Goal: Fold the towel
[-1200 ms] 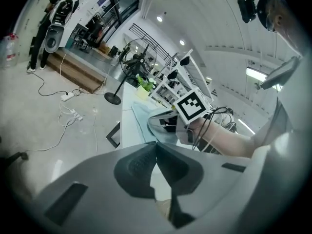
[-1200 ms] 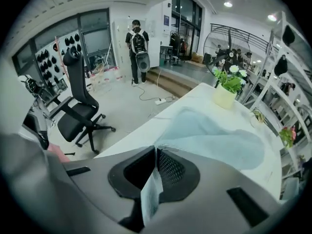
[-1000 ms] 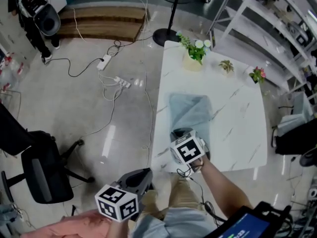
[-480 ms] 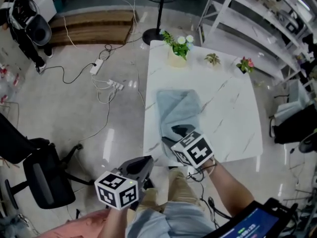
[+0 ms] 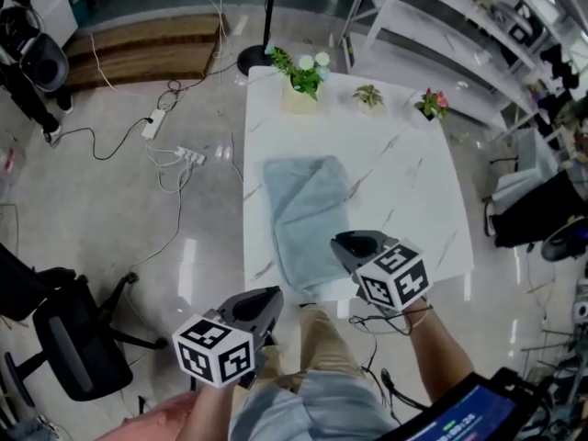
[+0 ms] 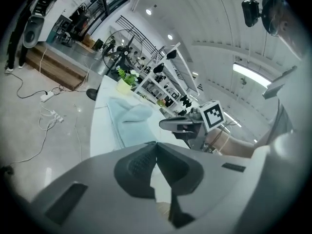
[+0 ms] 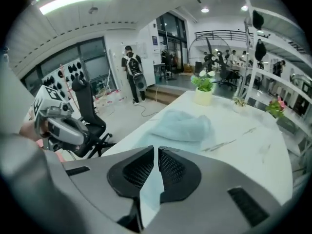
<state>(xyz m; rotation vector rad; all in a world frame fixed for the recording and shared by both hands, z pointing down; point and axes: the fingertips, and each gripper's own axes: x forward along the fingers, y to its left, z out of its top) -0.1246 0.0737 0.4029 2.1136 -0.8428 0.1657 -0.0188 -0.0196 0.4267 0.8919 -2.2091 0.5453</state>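
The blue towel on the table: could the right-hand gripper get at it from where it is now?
Probably yes. The right gripper hangs just above the towel's near right corner, with nothing in between. Its fingers have just been closing on nothing, so they would need to open first.

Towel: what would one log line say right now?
towel: lying on table | left gripper: shut, empty | right gripper: jaws just closed, empty

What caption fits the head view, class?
Pale blue towel lies loosely folded on the marble table; right gripper's jaws just closed empty, left gripper shut.
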